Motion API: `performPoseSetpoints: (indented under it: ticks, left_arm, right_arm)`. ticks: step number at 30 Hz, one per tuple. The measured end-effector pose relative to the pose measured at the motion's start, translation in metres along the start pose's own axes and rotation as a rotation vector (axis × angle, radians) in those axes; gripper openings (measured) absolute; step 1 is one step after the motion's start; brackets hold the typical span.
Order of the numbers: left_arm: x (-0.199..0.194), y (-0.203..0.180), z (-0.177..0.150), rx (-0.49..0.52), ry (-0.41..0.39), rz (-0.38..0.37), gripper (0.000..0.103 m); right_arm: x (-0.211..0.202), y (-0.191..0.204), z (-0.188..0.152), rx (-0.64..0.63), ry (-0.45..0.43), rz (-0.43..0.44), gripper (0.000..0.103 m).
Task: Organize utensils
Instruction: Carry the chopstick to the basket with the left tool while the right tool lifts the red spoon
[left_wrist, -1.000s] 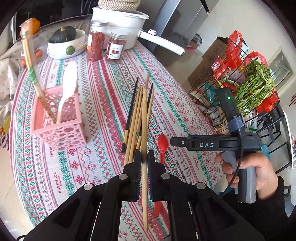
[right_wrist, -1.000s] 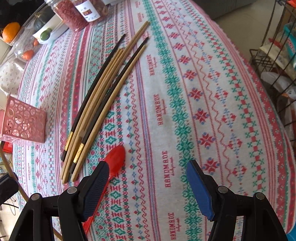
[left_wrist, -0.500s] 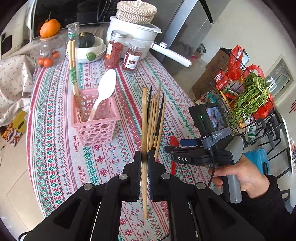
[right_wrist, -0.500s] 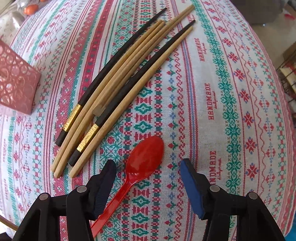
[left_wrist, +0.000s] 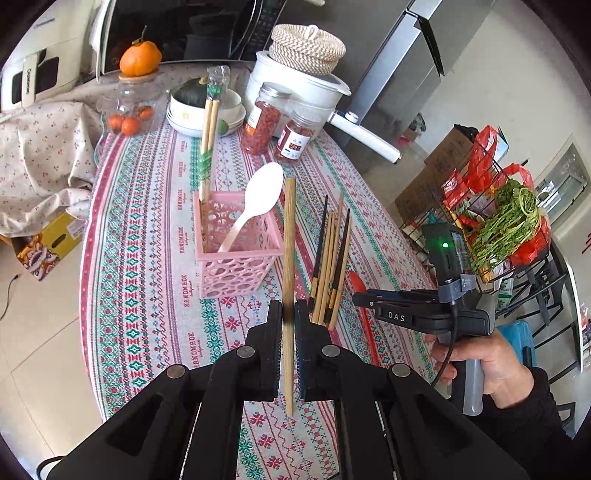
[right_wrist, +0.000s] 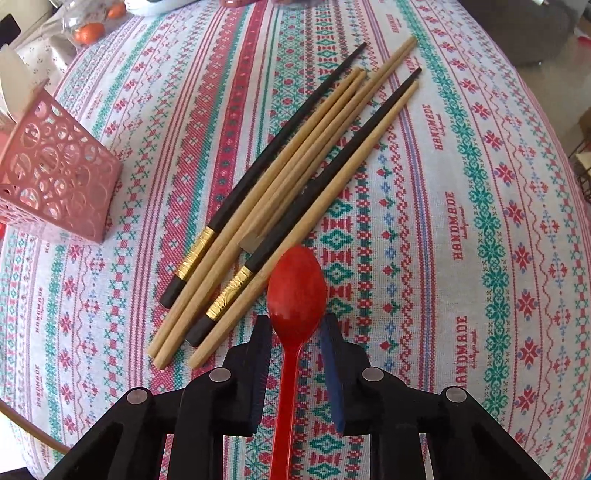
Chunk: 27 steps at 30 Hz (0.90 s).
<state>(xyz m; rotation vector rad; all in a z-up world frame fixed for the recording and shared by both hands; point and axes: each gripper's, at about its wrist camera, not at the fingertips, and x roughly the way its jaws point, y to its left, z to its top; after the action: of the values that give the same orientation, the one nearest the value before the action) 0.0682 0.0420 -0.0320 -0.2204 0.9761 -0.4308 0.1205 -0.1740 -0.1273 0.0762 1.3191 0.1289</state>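
Observation:
My left gripper (left_wrist: 288, 314) is shut on a wooden chopstick (left_wrist: 289, 258) and holds it upright above the table, just right of the pink utensil basket (left_wrist: 236, 269). The basket holds a white spoon (left_wrist: 258, 199) and wrapped chopsticks (left_wrist: 207, 147). Several wooden and black chopsticks (right_wrist: 295, 177) lie on the cloth; they also show in the left wrist view (left_wrist: 332, 266). My right gripper (right_wrist: 297, 332) is open, with its jaws on either side of the red spoon (right_wrist: 295, 295), not touching it. The basket (right_wrist: 55, 173) stands to the left.
Behind the basket are two spice jars (left_wrist: 266, 122), a bowl with a squash (left_wrist: 192, 107), a white cooker (left_wrist: 295, 81) and a glass jar with oranges (left_wrist: 129, 114). A wire rack with greens (left_wrist: 509, 221) stands right of the table edge.
My left gripper has lifted the chopstick off the pile and swung it toward the basket. My right gripper has moved left over the red spoon and narrowed its jaws around it.

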Motion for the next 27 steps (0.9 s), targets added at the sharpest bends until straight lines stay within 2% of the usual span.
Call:
performPoseSetpoints:
  ticks: [9,13,17,18,19,24,27]
  left_arm:
    - [-0.042,-0.008,0.020,0.018,-0.144,0.004,0.006]
    - [-0.075,-0.015,0.031,0.018,-0.282,0.013,0.006]
    - [-0.100,-0.022,0.040,0.036,-0.423,0.079,0.006]
    - [-0.102,-0.023,0.043,0.038,-0.443,0.091,0.006]
    - [-0.102,-0.022,0.046,0.039,-0.456,0.102,0.006]
    - [-0.084,-0.015,0.058,0.020,-0.452,0.182,0.006]
    - [-0.075,-0.013,0.062,0.016,-0.438,0.212,0.006]
  right_arm:
    - [-0.048,-0.002,0.004,0.043,-0.157,0.089,0.023]
    - [-0.071,-0.005,0.003,0.048,-0.248,0.123,0.023]
    - [-0.093,-0.004,0.008,0.047,-0.342,0.168,0.022]
    - [-0.098,-0.003,0.009,0.044,-0.368,0.175,0.014]
    - [-0.103,-0.001,0.009,0.040,-0.388,0.183,0.002]
    - [-0.121,0.007,0.015,0.019,-0.446,0.192,0.003]
    - [-0.115,0.004,0.021,0.042,-0.408,0.234,0.005]
